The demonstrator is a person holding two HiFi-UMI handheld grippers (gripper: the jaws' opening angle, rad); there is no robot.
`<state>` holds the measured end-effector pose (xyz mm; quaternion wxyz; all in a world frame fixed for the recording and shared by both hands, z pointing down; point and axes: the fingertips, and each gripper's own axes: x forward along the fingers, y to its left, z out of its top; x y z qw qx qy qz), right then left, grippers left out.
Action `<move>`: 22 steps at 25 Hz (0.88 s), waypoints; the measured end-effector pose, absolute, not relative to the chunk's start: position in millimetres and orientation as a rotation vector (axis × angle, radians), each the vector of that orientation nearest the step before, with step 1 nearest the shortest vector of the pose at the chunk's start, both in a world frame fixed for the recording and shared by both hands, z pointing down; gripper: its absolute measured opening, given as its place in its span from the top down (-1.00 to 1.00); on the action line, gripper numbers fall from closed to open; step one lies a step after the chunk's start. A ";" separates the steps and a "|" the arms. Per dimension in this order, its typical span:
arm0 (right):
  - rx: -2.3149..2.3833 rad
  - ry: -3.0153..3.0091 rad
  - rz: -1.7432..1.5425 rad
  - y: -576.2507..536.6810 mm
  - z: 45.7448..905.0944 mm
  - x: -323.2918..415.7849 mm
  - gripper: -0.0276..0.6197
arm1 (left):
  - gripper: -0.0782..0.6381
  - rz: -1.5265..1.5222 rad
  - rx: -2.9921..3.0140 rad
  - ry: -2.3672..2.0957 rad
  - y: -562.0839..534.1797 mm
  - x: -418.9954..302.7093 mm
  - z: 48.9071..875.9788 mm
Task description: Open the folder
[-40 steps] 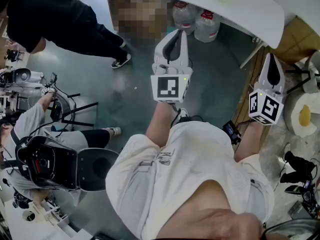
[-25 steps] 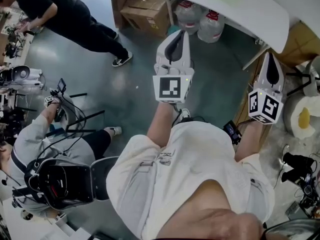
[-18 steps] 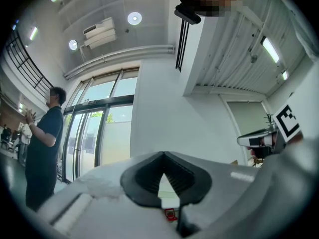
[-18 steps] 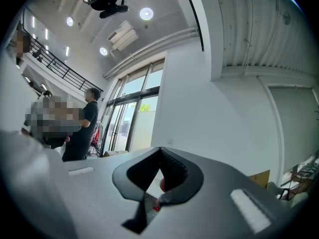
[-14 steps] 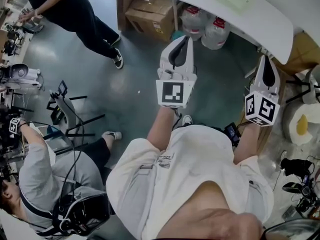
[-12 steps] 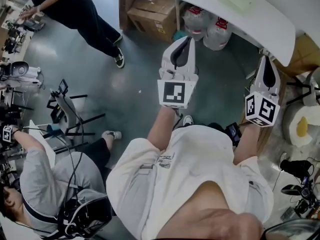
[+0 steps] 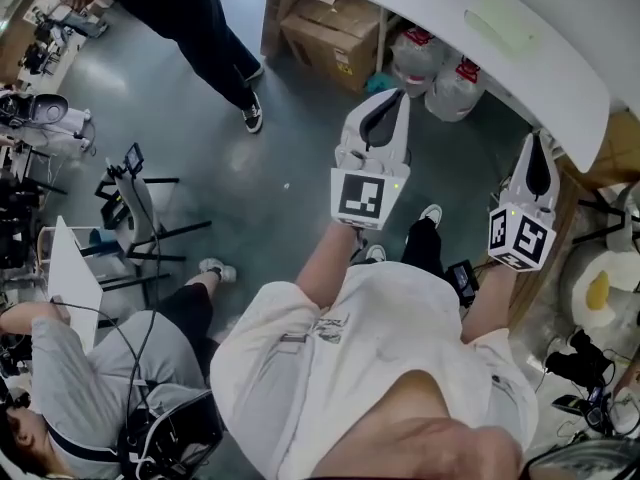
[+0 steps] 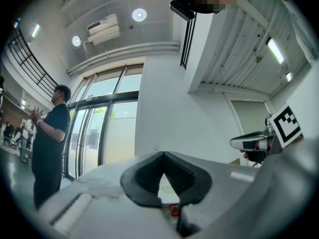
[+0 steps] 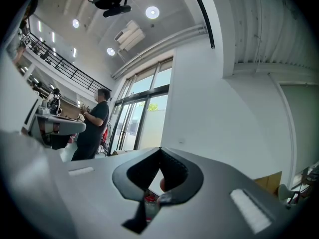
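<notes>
While the head view looks down on the floor, both gripper views tilt up at the ceiling, so each tells a different half of the room. From above, the left gripper (image 7: pixel 393 94) and the right gripper (image 7: pixel 540 138) are held out in front of the person, well apart, both short of the white table (image 7: pixel 570 88). The folder (image 7: pixel 505 30), a pale green flat thing, lies on that table beyond both grippers, touched by neither.

Only the gripper views show the jaws plainly. The left pair is pressed together at the tips with nothing between. The right pair also meets at the tips and is empty.

Those views also show round ceiling lamps (image 8: pixel 139 15), tall glass doors (image 8: pixel 102 128) and a white wall (image 9: pixel 224 128), none of which appear from above. A person in black (image 8: pixel 47 133) stands by the doors.

The head view alone gives the grey-green floor (image 7: pixel 250 168), cardboard boxes (image 7: pixel 335 28) and water bottles (image 7: pixel 440 68) under the table's edge. It also shows a seated person in grey (image 7: pixel 90 388) at a cluttered bench on the left.
</notes>
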<state>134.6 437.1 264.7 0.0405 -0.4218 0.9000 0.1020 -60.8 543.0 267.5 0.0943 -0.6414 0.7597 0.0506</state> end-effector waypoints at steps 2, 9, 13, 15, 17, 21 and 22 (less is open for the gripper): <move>-1.275 2.760 0.309 430.1 267.9 128.5 0.91 | 0.77 0.149 -1.895 2.259 536.9 -63.6 267.9; -1.261 2.755 0.291 380.9 270.6 125.1 0.91 | 0.77 0.134 -1.886 2.240 487.6 -60.3 263.2; -1.283 2.722 0.273 345.9 263.1 135.9 0.91 | 0.77 0.122 -1.897 2.200 448.9 -50.2 254.0; -1.299 2.710 0.256 324.5 262.7 141.7 0.91 | 0.77 0.121 -1.904 2.184 426.1 -45.1 249.9; -1.313 2.701 0.230 303.0 262.7 146.7 0.91 | 0.77 0.118 -1.908 2.169 403.7 -40.6 245.4; -1.338 2.688 0.207 265.8 261.0 158.0 0.91 | 0.77 0.116 -1.920 2.132 361.4 -28.5 235.3; -1.343 2.690 0.203 258.7 262.5 159.8 0.91 | 0.77 0.116 -1.929 2.128 353.1 -25.7 234.6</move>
